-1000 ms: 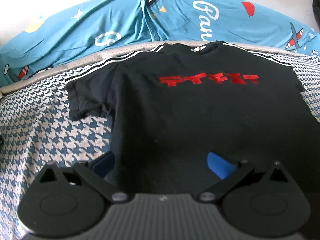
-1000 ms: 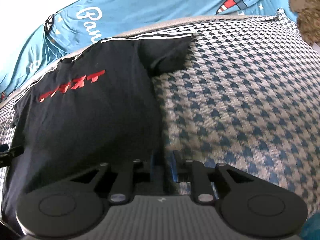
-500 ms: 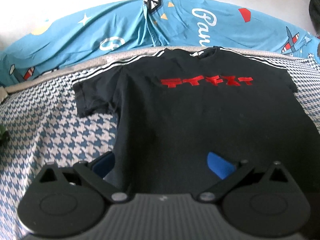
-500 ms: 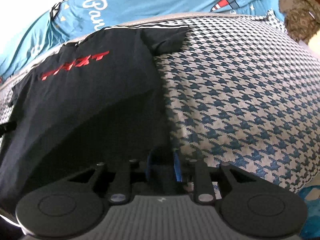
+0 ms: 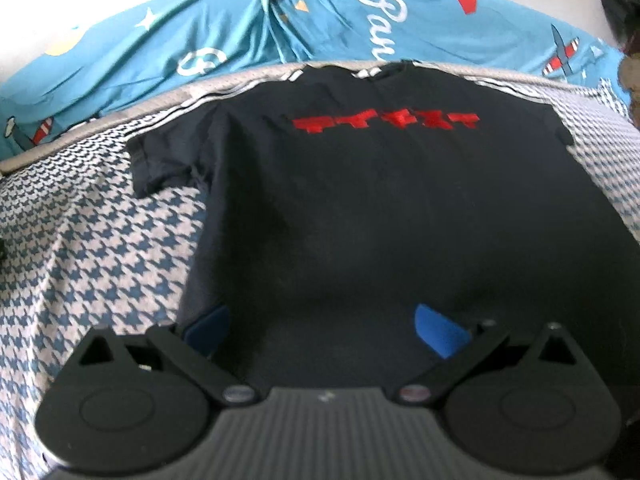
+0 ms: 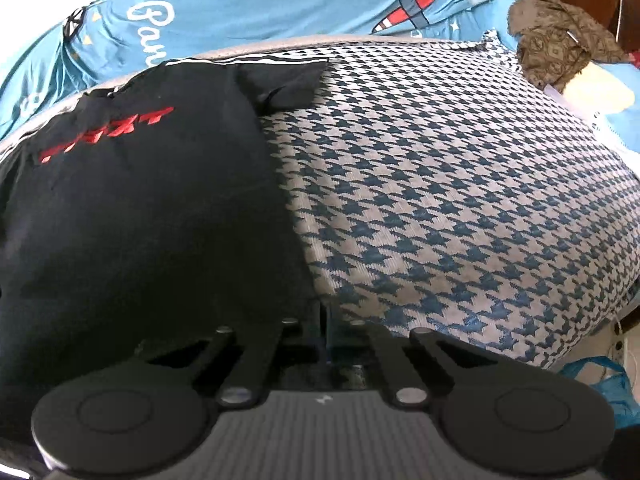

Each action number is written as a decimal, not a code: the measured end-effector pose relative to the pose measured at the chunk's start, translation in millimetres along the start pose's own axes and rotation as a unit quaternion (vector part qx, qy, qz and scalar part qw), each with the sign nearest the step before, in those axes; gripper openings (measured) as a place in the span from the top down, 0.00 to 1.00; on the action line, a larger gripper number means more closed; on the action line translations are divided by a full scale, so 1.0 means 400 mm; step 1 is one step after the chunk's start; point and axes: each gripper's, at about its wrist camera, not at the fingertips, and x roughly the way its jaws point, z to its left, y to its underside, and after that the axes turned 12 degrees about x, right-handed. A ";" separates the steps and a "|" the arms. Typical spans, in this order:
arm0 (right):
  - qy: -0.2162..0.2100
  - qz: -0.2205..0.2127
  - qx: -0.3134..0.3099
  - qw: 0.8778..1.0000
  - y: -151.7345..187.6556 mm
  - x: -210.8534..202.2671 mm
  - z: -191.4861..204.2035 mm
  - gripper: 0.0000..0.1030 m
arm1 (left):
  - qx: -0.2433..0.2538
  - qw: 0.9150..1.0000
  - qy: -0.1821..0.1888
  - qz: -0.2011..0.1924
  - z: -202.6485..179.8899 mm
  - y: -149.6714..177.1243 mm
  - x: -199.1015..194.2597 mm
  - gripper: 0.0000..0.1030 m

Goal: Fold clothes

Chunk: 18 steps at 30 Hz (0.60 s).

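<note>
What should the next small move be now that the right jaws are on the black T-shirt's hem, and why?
Probably close the left gripper on the hem. The right gripper looks shut on the black T-shirt's bottom corner, while the left jaws stand wide open over the hem. The shirt lies flat on the houndstooth cover, so lifting needs both corners held.

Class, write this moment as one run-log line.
stage: grasp hem | left gripper: open over black T-shirt | right gripper: shut at shirt's corner

Bed covered by blue-white houndstooth blanket [image 6: 460, 184]; black T-shirt [image 5: 380, 208] spread flat on it; blue printed sheet [image 5: 224, 36] beyond.
</note>
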 end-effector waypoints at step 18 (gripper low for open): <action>-0.112 0.003 -0.017 0.994 -0.072 0.012 0.089 0.91 | -0.023 1.000 0.006 -0.004 0.005 -0.035 0.020 0.00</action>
